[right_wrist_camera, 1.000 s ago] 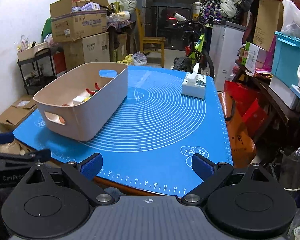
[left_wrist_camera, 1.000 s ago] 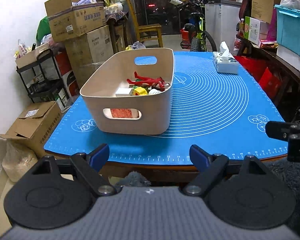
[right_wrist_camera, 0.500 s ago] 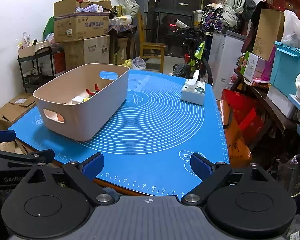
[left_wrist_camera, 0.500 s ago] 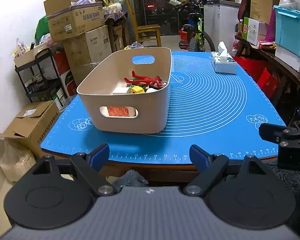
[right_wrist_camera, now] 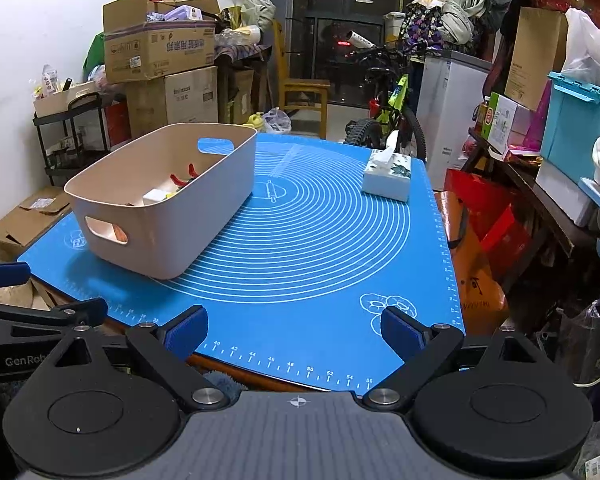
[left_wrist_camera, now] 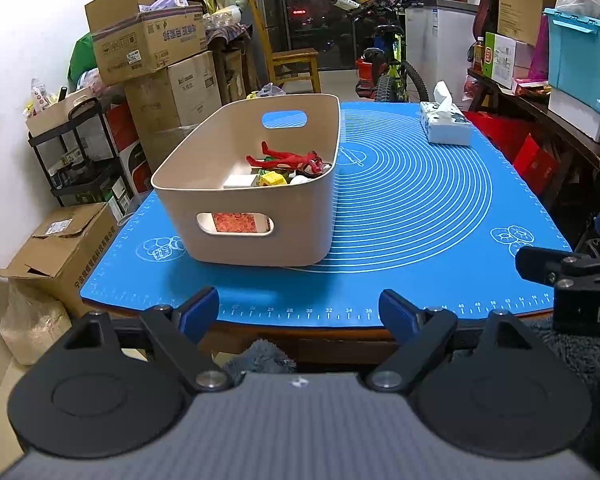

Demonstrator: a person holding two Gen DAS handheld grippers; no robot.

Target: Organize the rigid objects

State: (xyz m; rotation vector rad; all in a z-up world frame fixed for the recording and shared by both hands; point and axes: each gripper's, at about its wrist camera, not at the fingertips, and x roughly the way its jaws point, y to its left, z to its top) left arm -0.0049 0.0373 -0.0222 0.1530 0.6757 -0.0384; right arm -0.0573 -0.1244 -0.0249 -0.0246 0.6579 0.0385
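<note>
A blue silicone baking mat (left_wrist_camera: pixel 420 208) covers the table; the beige plastic bin (left_wrist_camera: pixel 260 216) of small toys sits centre-left, stacked cardboard boxes (left_wrist_camera: pixel 148 44) upper left; both the left gripper (left_wrist_camera: pixel 300 312) and the right gripper (right_wrist_camera: pixel 294 330) gape empty

bin (left_wrist_camera: pixel 260 216): smooth matt beige plastic is being shown
mat (left_wrist_camera: pixel 420 208): a soft, smooth blue sheet, like rubber, with a slight shine is being seen
tissue box (left_wrist_camera: pixel 446 126): printed paper card is being shown
gripper pads (left_wrist_camera: pixel 198 312): matt blue pads are being seen on black plastic arms
boxes (left_wrist_camera: pixel 148 36): rough brown cardboard is being seen
</note>
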